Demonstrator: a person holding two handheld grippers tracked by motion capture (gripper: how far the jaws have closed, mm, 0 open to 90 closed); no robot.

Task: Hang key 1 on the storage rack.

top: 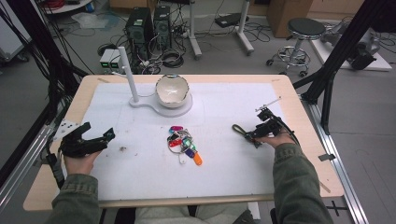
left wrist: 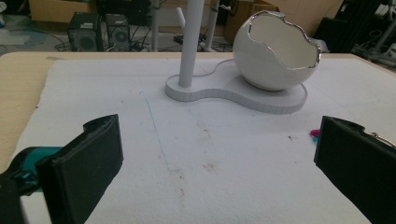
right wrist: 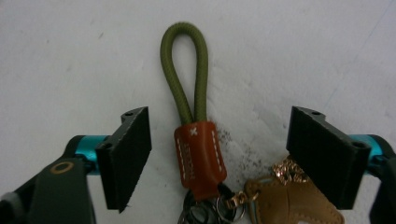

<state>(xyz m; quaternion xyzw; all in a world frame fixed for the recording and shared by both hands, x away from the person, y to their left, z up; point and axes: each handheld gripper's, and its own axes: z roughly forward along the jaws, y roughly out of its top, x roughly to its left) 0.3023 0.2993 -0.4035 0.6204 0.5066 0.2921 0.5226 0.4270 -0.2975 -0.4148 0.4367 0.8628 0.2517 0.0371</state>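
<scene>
A keychain lies on the white mat between the jaws of my right gripper (right wrist: 219,135): an olive cord loop (right wrist: 184,70) in a brown stitched leather sleeve (right wrist: 200,156), with metal rings (right wrist: 210,211) and a tan leather tag (right wrist: 289,203) below. Both pads stand a little off the sleeve, so the gripper is open. From above, that gripper (top: 251,136) sits at the right of the mat with the olive loop (top: 238,128) poking out to its left. My left gripper (top: 99,131) rests open at the mat's left edge, and its jaws (left wrist: 217,149) hold nothing.
A bunch of colourful key tags (top: 184,142) lies mid-mat. Behind it a white egg-shaped bowl (top: 172,91) sits on a white stand (top: 140,103) with an upright post (top: 128,74). The bowl (left wrist: 275,51) faces the left gripper.
</scene>
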